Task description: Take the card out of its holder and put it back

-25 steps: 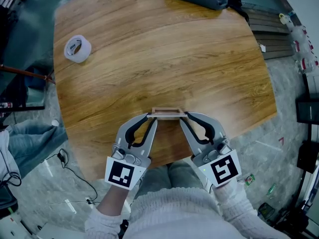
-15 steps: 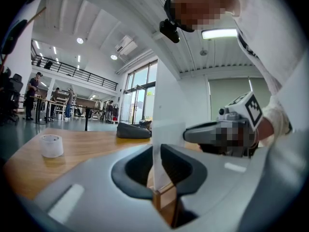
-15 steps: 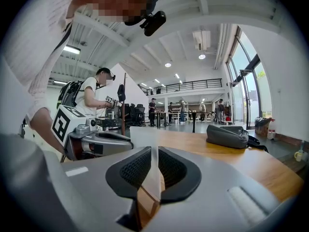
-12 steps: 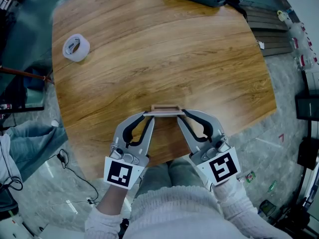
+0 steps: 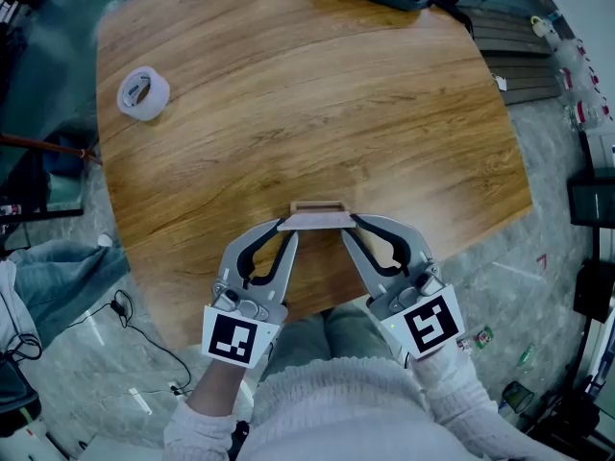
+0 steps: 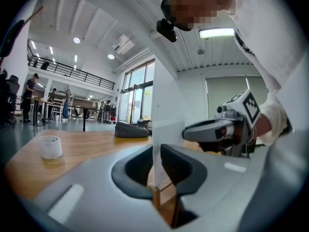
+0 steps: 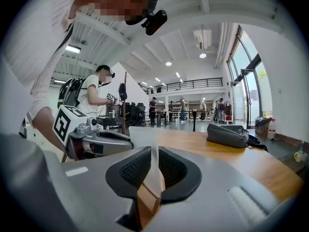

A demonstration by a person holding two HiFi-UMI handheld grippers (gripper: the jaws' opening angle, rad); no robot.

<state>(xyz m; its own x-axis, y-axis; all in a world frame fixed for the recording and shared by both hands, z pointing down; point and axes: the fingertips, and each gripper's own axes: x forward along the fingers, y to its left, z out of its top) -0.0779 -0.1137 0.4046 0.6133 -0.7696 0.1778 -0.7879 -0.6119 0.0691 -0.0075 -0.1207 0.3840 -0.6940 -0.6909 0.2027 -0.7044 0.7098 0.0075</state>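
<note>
Near table (image 5: pixel 288 113) edge, card (image 5: pixel 317 222) upright at holder (image 5: pixel 317 206)

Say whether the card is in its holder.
Cannot tell: left gripper and right gripper pinch the card; its lower edge meets the holder, seating hidden.

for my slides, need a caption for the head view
Left tongs and right tongs each pinch an end of the white card by its wooden holder on the table.
</note>
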